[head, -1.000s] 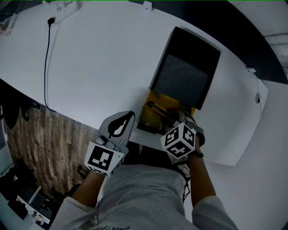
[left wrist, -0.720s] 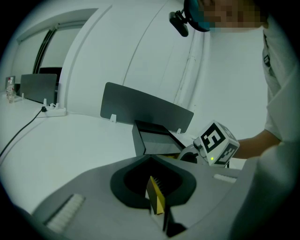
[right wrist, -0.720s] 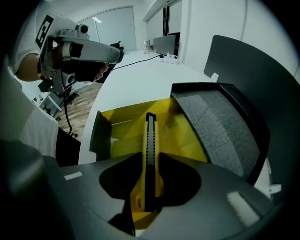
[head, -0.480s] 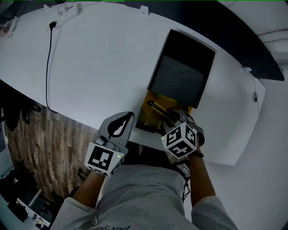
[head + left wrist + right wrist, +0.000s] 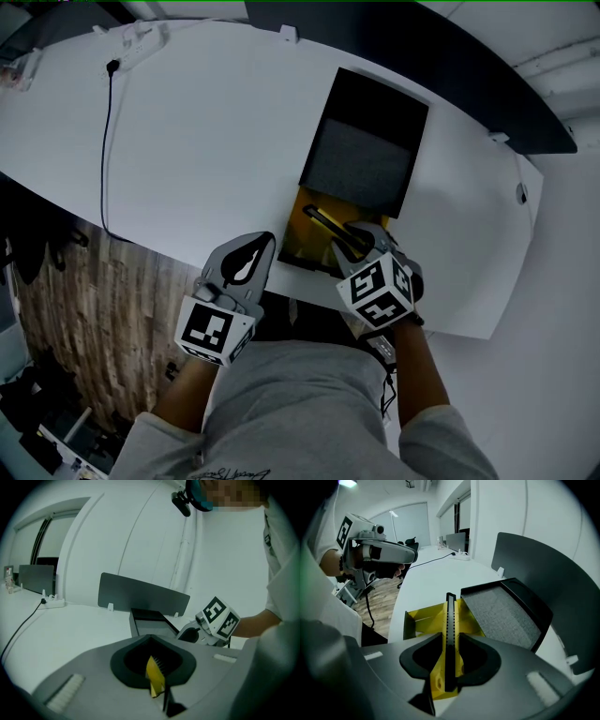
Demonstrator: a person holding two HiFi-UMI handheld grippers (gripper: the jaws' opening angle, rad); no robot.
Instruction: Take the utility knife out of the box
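The box [image 5: 367, 111] lies open on the white table, its black lid with grey foam folded back and its yellow tray [image 5: 302, 236] toward me. My right gripper [image 5: 352, 240] is shut on the utility knife [image 5: 324, 223], yellow with a black slider. The knife [image 5: 450, 620] runs straight out between the jaws above the tray [image 5: 421, 620]. My left gripper [image 5: 270, 240] sits at the tray's near-left corner. Its jaws are closed with a thin yellow piece [image 5: 154, 679] pinched between them, apparently the box's edge.
The table's front edge [image 5: 141, 239] runs just under both grippers, with wooden floor [image 5: 84, 300] below. A black cable [image 5: 105, 141] and a power strip [image 5: 141, 30] lie at the far left. A dark divider panel [image 5: 143, 595] stands behind the box.
The right gripper has lifted slightly with the knife still in its jaws. The left gripper has risen a little beside the box. The head view has shifted, so the box sits further left.
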